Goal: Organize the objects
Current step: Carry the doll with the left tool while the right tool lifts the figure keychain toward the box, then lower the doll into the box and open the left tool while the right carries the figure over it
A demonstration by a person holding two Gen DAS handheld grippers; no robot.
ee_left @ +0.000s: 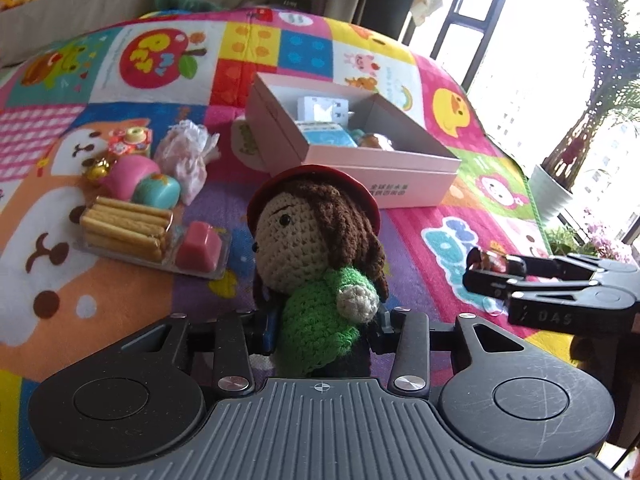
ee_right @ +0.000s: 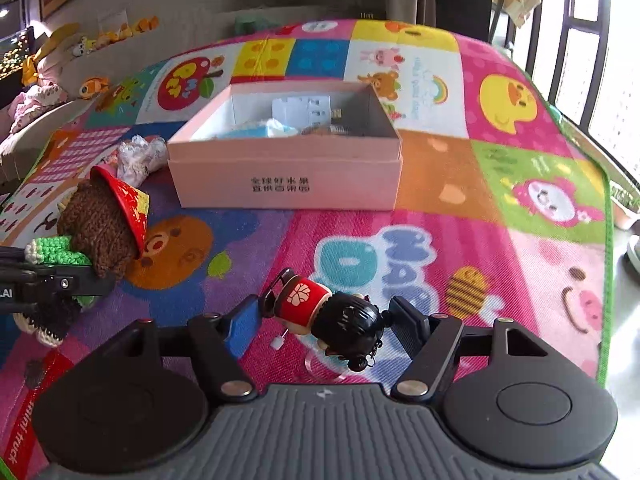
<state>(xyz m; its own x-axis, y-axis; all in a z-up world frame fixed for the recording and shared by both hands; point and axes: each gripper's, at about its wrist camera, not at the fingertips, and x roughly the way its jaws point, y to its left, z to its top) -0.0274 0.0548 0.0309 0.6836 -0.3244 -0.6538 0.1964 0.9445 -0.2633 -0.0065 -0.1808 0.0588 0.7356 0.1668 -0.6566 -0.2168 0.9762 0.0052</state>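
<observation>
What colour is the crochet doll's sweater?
Green, clearest in the left wrist view: crochet doll.
</observation>
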